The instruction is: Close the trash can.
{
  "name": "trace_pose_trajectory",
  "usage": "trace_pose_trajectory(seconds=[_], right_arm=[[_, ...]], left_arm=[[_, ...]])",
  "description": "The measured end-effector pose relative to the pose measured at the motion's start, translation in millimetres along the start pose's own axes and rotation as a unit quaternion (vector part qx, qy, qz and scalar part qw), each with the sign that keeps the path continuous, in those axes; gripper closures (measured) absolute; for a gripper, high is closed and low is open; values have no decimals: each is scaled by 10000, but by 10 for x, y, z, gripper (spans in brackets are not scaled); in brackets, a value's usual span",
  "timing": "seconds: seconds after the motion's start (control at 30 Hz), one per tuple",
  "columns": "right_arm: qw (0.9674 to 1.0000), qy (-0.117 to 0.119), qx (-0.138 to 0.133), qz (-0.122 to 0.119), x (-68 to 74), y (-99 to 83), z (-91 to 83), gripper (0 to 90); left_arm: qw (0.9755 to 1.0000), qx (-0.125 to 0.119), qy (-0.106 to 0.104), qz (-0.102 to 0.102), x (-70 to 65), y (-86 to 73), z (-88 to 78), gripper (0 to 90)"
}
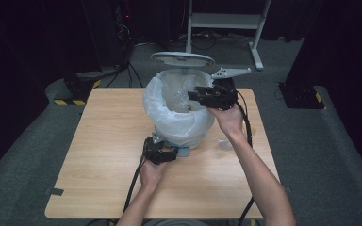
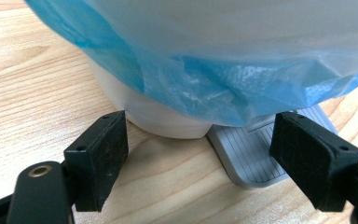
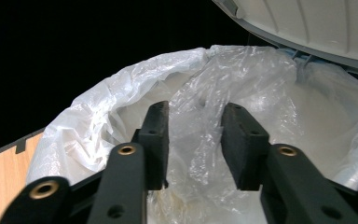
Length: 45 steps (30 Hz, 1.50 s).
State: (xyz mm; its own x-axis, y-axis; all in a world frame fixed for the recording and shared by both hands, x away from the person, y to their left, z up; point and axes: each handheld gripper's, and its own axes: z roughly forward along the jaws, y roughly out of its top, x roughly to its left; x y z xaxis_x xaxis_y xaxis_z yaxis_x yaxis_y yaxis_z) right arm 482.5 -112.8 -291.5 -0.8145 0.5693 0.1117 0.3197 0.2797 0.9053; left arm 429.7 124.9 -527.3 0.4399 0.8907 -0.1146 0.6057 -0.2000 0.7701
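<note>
Plastic liner (image 3: 200, 121) lay ahead between part-open, empty right gripper (image 3: 196, 140) jaws | left gripper (image 2: 200, 154) wide open, pedal (image 2: 256, 154) between jaws, unheld

High view: the bin's (image 1: 181, 113) base and most of its grey pedal (image 1: 183, 151) are hidden behind the overhanging bag (image 1: 169, 101) and the left gripper (image 1: 162, 154) at frame centre. What lies at the bottom of the bag is too small to identify. The left gripper's fingers cannot be made out against the pedal. The worktop's (image 1: 99, 155) near edge is cut off at the bottom.

Left gripper view: the bin's upper body runs off the top edge; the pedal's far end sits concealed under the blue plastic.

Right gripper view: the lid (image 3: 317, 23) is cropped at the upper right corner, and the background at upper left is black, unreadable.
</note>
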Motion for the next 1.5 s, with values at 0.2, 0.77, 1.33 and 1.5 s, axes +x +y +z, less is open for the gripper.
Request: trace_pose_trajectory(seconds=[0.2, 0.77, 1.33, 1.5], right_arm=[[9998, -152, 78, 33, 11, -18, 6, 511], [9995, -323, 17, 54, 76, -52, -76, 738], [9972, -562, -228, 437, 38, -292, -290, 397], [9962, -615, -442, 436, 10, -382, -414, 403]], left_arm=[[10000, 2, 1, 2, -1, 0, 0, 194], [10000, -47, 8, -74, 1, -2, 5, 198], [10000, -1, -34, -59, 14, -2, 5, 200], [10000, 2, -33, -55, 14, -2, 5, 199]])
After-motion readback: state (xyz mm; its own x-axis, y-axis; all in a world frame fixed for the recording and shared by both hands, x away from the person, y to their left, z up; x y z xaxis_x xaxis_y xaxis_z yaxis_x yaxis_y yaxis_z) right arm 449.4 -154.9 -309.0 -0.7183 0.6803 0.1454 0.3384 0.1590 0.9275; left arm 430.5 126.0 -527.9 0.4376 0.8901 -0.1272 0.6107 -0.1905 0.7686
